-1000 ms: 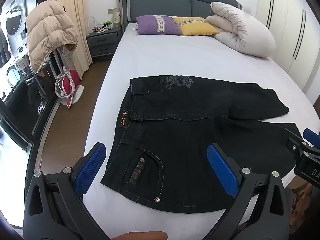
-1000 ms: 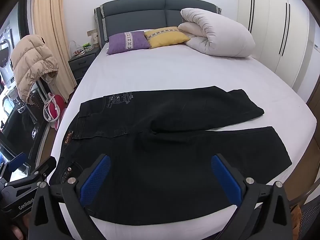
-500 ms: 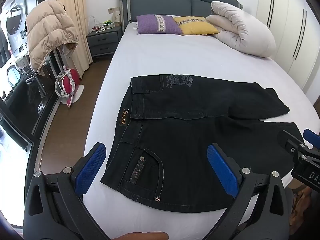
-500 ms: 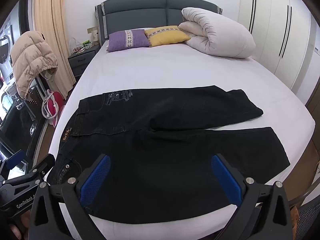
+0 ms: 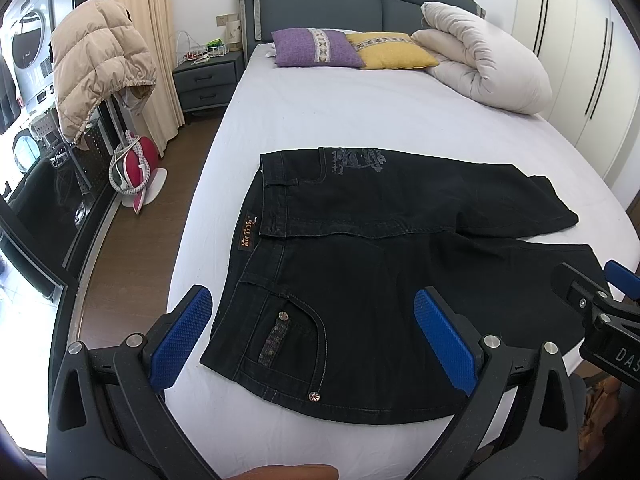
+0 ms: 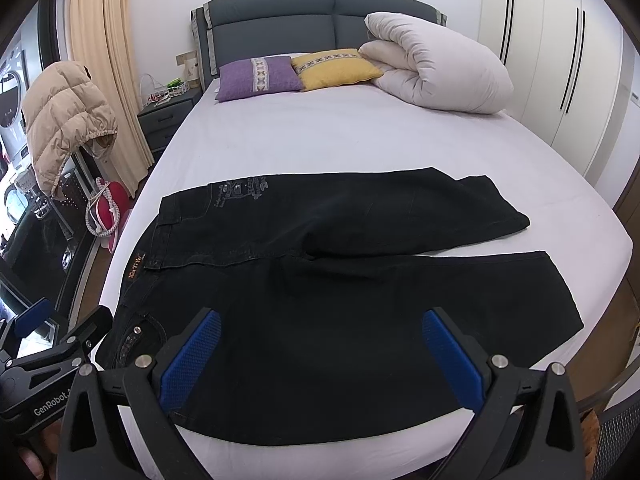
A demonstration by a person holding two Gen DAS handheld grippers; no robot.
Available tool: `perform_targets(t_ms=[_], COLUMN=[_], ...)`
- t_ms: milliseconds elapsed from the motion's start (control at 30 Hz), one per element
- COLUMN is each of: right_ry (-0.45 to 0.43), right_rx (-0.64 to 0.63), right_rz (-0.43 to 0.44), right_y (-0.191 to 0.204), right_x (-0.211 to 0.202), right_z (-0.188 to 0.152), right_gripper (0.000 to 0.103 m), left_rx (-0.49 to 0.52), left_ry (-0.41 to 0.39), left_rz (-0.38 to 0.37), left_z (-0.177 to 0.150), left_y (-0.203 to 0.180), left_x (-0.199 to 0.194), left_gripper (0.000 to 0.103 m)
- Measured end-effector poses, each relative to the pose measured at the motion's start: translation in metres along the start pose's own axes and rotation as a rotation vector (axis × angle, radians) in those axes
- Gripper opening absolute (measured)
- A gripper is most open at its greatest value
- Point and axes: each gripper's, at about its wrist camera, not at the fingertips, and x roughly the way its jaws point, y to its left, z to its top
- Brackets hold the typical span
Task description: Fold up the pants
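Observation:
Black jeans [image 5: 360, 280] [image 6: 340, 300] lie flat on the white bed sheet [image 5: 360, 120] [image 6: 360, 136], waistband to the left, both legs running to the right, the far leg shorter and angled. My left gripper [image 5: 316, 336] hovers open over the near back pocket [image 5: 288, 332] and holds nothing. Over the near leg, my right gripper [image 6: 320, 356] is open and holds nothing. Each gripper shows at the edge of the other's view: the right gripper [image 5: 600, 300] and the left gripper [image 6: 48, 340].
A purple pillow [image 5: 316, 48], a yellow pillow [image 5: 388, 50] and a rolled white duvet [image 5: 488, 64] sit at the headboard. A nightstand [image 5: 208, 80], a beige puffer jacket [image 5: 96, 64] on a rack and a red item [image 5: 136, 168] stand left of the bed. Wardrobe doors [image 6: 560, 60] line the right.
Both grippers have pulled back and risen slightly, so the jeans sit a little farther away in both views. The jeans have not moved.

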Motion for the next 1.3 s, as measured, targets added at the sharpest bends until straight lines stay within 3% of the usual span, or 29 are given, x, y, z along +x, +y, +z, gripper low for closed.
perform_targets(t_ms=[1300], right_ry=[0.006], right_rx=[-0.001], right_rz=[0.003], right_y=[0.0057], right_x=[0.0013], right_z=[-0.0064], right_gripper=[0.103], left_rx=[-0.002], left_ry=[0.003], left_rz=[-0.003], left_z=[-0.0043], left_y=[0.0001], left_x=[0.0062], left_gripper=[0.103])
